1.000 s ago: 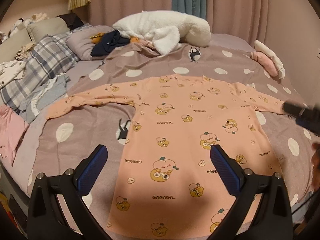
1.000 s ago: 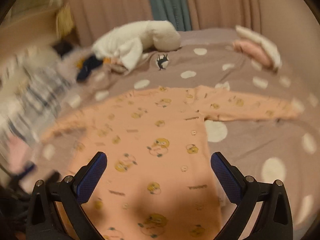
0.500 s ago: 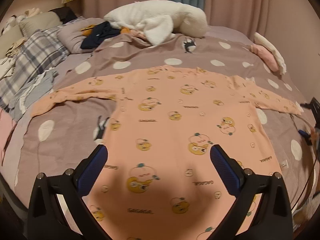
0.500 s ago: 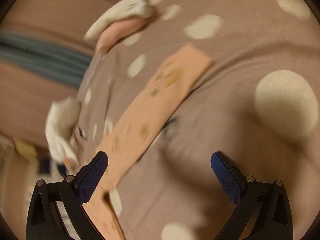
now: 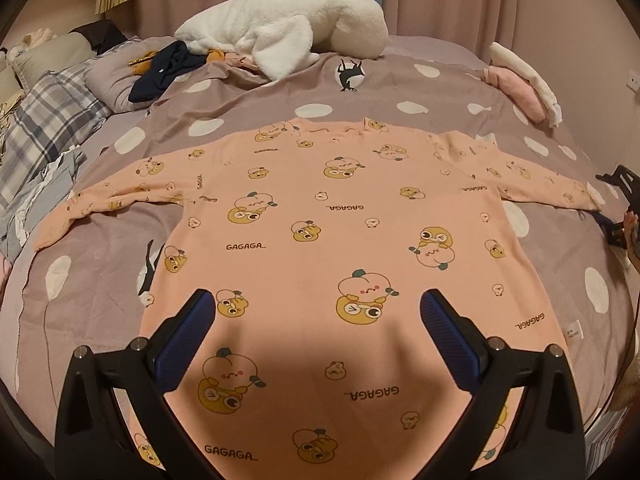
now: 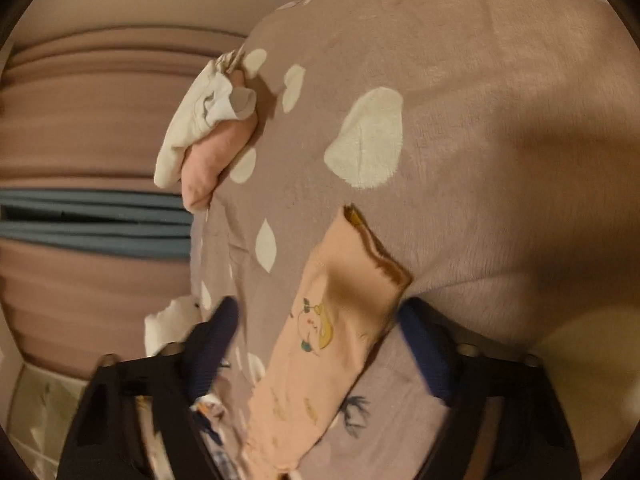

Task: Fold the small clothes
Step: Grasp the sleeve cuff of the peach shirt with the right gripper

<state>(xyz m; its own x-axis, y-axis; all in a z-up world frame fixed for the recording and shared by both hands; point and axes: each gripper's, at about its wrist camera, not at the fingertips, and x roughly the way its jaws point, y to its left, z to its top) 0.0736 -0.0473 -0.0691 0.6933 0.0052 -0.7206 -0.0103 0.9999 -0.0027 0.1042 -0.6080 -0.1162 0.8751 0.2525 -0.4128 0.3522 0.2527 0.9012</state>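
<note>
A peach long-sleeved shirt (image 5: 340, 216) with cartoon prints lies flat on the bed, sleeves spread left and right. My left gripper (image 5: 316, 312) is open and empty, hovering over the shirt's lower body. My right gripper (image 6: 320, 320) is open, its jaws straddling the cuff end of the shirt's right sleeve (image 6: 344, 308), close above the bedspread. The right gripper also shows at the right edge of the left wrist view (image 5: 620, 200), beside the sleeve end.
The bed has a mauve spotted bedspread (image 5: 400, 92). A white fluffy garment (image 5: 288, 36) and dark clothes (image 5: 160, 68) lie at the back. Folded pink and white clothes (image 6: 204, 132) sit at the right edge. Plaid bedding (image 5: 44, 116) lies left.
My right gripper swung right and dropped to the right sleeve's cuff, which now lies between its jaws. My left gripper moved forward and lower over the shirt's body.
</note>
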